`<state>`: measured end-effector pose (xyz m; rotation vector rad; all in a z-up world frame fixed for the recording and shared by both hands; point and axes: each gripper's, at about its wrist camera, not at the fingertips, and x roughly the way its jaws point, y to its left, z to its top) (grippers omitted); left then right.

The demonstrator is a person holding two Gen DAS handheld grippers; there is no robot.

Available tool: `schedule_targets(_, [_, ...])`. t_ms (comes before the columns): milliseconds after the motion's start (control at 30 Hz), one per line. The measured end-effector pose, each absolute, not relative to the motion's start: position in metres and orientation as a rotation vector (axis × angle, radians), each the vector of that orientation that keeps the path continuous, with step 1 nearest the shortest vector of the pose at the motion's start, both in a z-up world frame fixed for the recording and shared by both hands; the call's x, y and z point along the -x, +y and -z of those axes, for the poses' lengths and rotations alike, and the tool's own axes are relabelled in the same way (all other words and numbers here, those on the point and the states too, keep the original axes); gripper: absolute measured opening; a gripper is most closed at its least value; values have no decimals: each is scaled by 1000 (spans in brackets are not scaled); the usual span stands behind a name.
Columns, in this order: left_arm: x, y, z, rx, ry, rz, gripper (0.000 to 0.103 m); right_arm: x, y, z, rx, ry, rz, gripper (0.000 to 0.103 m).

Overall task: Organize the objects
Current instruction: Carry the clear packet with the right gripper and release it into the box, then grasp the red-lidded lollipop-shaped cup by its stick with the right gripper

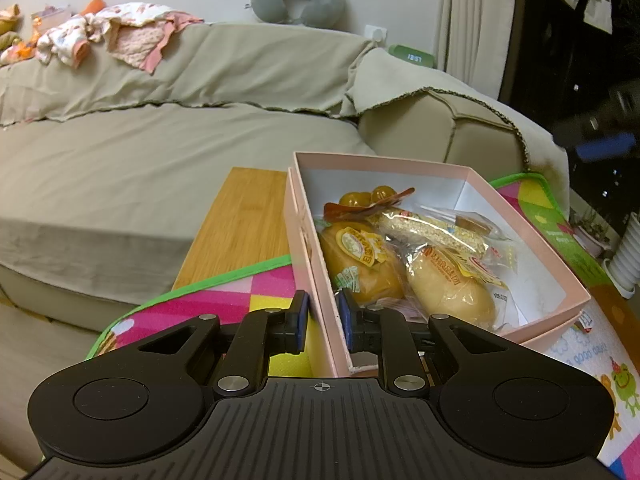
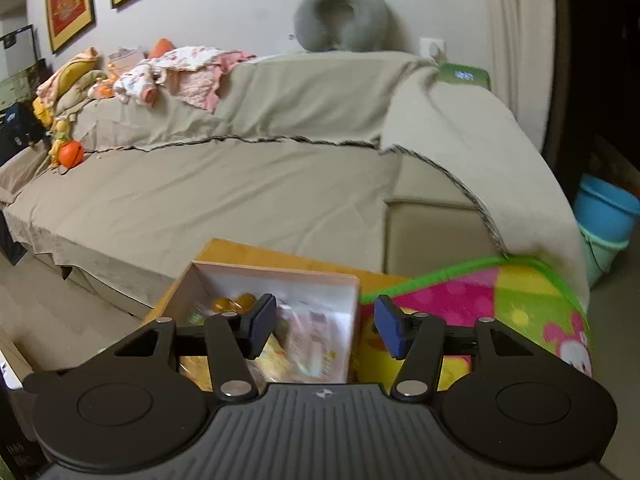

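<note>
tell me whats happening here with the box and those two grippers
A person holding a gripper in each hand is tidying snacks. The left gripper is closed on the side wall of the pink box, which holds wrapped buns and other packaged snacks. The right gripper hangs open over the box's right wall, gripping nothing. The box sits partly on a wooden table and a colourful play mat, in front of a covered sofa.
</note>
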<state>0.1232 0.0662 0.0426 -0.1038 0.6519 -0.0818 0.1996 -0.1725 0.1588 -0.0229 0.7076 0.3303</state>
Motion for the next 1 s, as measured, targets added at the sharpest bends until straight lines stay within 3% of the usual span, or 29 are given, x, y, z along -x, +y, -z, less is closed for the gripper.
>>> schedule_targets(367, [-122,68,-43,101,652,77,19,-185,-248,-88,-89,862,-198,57])
schedule_targets(667, [-122,66,-43,88,658,64,18,-165,-249,-37,-51,928,-203,57])
schedule_targets(867, [-122,65,-43,84,660,56,17,-161,-237,-33,-13,914,-242,57])
schedule_targets(1000, [-121,66,-43,83,659,57,17,-153,-226,-34,8,902,-286,45])
